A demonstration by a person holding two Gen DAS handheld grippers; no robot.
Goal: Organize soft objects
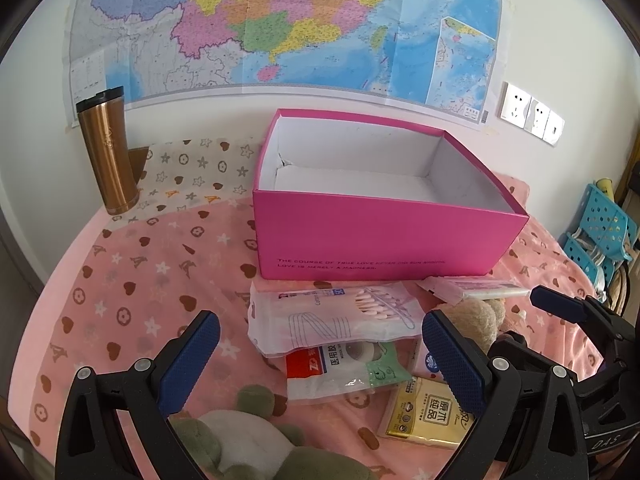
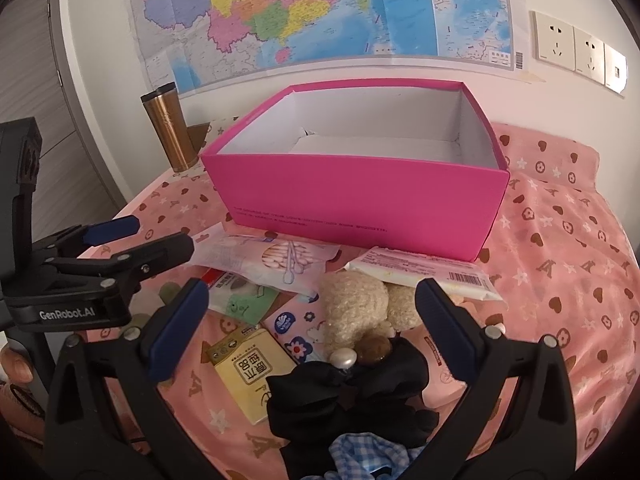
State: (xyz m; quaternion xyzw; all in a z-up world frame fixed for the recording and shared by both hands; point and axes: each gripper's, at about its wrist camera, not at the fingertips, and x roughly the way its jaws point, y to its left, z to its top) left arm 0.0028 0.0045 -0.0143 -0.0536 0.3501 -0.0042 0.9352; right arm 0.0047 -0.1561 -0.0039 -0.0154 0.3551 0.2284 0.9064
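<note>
An open, empty pink box (image 1: 384, 240) (image 2: 360, 208) stands on the pink patterned blanket (image 1: 120, 300). In front of it lie a cotton swab pack (image 1: 332, 320), a medical tape pack (image 1: 340, 372), a yellow tissue pack (image 1: 424, 412) (image 2: 248, 368) and a pink-white packet (image 2: 424, 272). My left gripper (image 1: 320, 356) (image 2: 164, 234) hangs open above the packs, with a green and white plush (image 1: 248, 436) below it. My right gripper (image 2: 312, 328) is open over a beige plush (image 2: 356, 308), a black fabric bow with a pearl (image 2: 352, 396) and a blue checked cloth (image 2: 372, 452).
A copper tumbler (image 1: 108, 152) (image 2: 168, 128) stands at the back left by the wall. A map and wall sockets (image 2: 576, 52) are behind the box. A blue plastic basket (image 1: 600, 224) sits off the right edge. A thumb (image 2: 16, 364) shows at the far left.
</note>
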